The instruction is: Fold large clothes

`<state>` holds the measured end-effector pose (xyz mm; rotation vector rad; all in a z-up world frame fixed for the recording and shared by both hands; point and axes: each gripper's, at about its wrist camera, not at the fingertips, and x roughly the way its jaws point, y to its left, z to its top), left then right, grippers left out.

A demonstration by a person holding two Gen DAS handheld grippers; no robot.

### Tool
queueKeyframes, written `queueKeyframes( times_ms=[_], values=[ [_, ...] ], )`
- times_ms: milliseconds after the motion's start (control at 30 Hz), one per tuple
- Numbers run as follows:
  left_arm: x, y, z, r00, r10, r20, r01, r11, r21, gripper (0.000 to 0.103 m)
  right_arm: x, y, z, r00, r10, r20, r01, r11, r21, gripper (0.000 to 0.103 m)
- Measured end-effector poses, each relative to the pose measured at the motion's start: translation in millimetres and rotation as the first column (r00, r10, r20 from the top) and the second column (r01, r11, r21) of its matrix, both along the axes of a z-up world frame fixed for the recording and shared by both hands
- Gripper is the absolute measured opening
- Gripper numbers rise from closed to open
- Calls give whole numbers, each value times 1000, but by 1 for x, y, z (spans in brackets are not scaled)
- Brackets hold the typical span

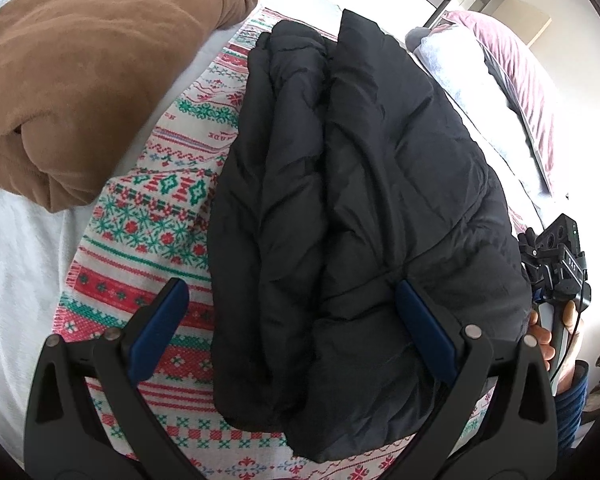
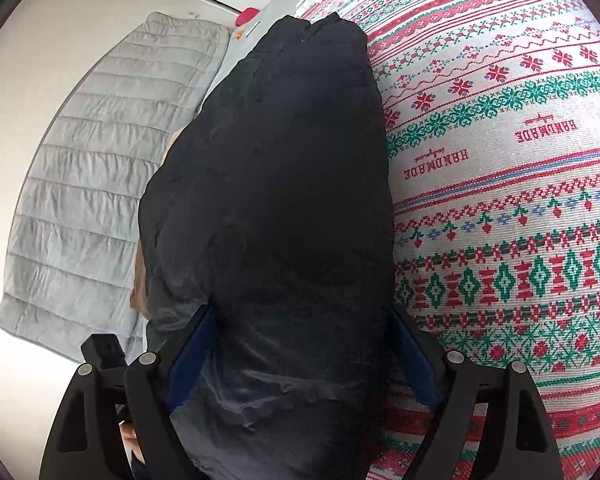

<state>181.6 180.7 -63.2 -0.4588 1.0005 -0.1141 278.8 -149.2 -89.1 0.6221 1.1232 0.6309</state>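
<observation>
A black puffer jacket (image 1: 352, 184) lies folded lengthwise on a red, green and white patterned blanket (image 1: 148, 216). My left gripper (image 1: 292, 292) is open, its jaws wide apart over the jacket's near end, with the right finger (image 1: 424, 328) pressing into the fabric and the left finger over the blanket. In the right wrist view the jacket (image 2: 276, 184) fills the middle. My right gripper (image 2: 300, 320) is open, its blue-padded fingers (image 2: 192, 356) straddling the jacket's near end. The right gripper's body also shows in the left wrist view (image 1: 556, 268), beside the jacket's edge.
A brown fleece garment (image 1: 80, 72) lies on the white bedding at the left. A purple pillow (image 1: 516, 64) and pale towel (image 1: 452, 60) sit at the far right. A grey quilted cover (image 2: 88, 168) lies left of the jacket in the right wrist view.
</observation>
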Motion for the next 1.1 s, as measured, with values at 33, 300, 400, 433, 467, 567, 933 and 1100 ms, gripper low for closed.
queueKeyframes(
  times_ms=[33, 300, 400, 433, 467, 567, 933, 1100],
  values=[
    [0, 0, -1, 1000, -1, -5, 1, 1000, -13, 103, 0, -1, 0, 1000, 0, 0, 0, 1000, 0, 88],
    [1, 3, -12, 999, -3, -40, 0, 997, -73, 101, -1, 9, 4, 999, -3, 32, 4, 1000, -27, 86],
    [0, 4, -12, 999, -17, -34, 13, 994, -106, 87, 0, 11, 4, 999, -1, 36, 2, 1000, -23, 84],
    [1, 3, -11, 999, -24, -31, 20, 992, -126, 78, 0, 13, 5, 999, 1, 41, 0, 1000, -23, 82],
    [1, 3, -10, 999, -24, -32, 19, 991, -130, 75, -1, 14, 6, 999, 3, 48, -2, 1000, -24, 80],
    [-1, 0, -7, 1000, -20, -21, 18, 995, -101, 75, -1, 16, 7, 998, 7, 61, -6, 1000, -27, 77],
    [-1, 4, -18, 998, -1, -60, -10, 983, -186, 80, 3, 26, -2, 998, 10, 60, -9, 1000, -25, 79],
    [-3, 3, -8, 1000, 5, -27, -10, 984, -179, 53, -3, 32, 17, 990, 21, 142, -11, 997, -75, 49]
  ],
)
